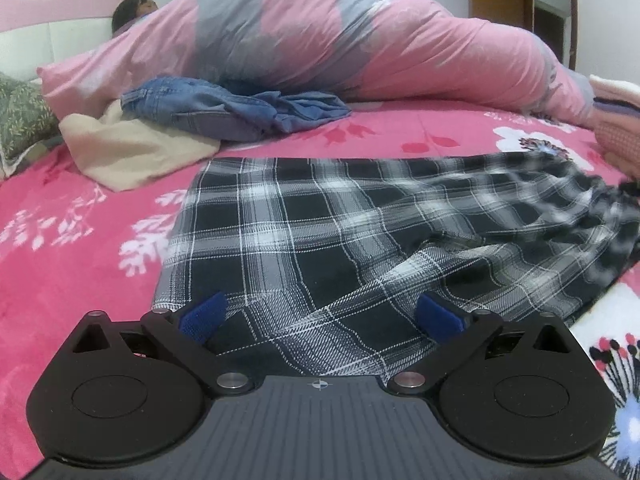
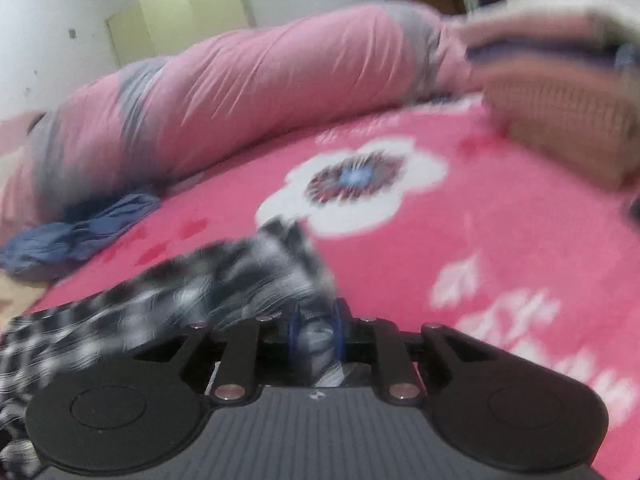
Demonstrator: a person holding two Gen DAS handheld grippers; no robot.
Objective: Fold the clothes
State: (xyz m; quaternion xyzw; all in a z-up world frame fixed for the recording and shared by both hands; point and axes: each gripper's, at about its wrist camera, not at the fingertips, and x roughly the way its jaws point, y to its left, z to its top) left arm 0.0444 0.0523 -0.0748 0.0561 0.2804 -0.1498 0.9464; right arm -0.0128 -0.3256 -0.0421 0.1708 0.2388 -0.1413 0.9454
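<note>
No legible text, label, brand or number on any surface in either view. Sole marking: a small white crosshair sign printed on the ribbed grey plastic gripper body [image 1: 319,385], at its front edge; a similar mark in the right wrist view is blurred, unreadable.

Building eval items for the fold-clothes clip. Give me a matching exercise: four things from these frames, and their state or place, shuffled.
Column 1:
1. left gripper
2. right gripper
3. plaid garment
4. denim garment

Column 2:
A. crumpled in a heap beside the pink duvet
B. shut on bunched fabric
C. spread over the floral bedsheet, one end lifted
D. open, hovering at the cloth's near edge

Pairs: 1-D, 2-B, 3-C, 4-A
</note>
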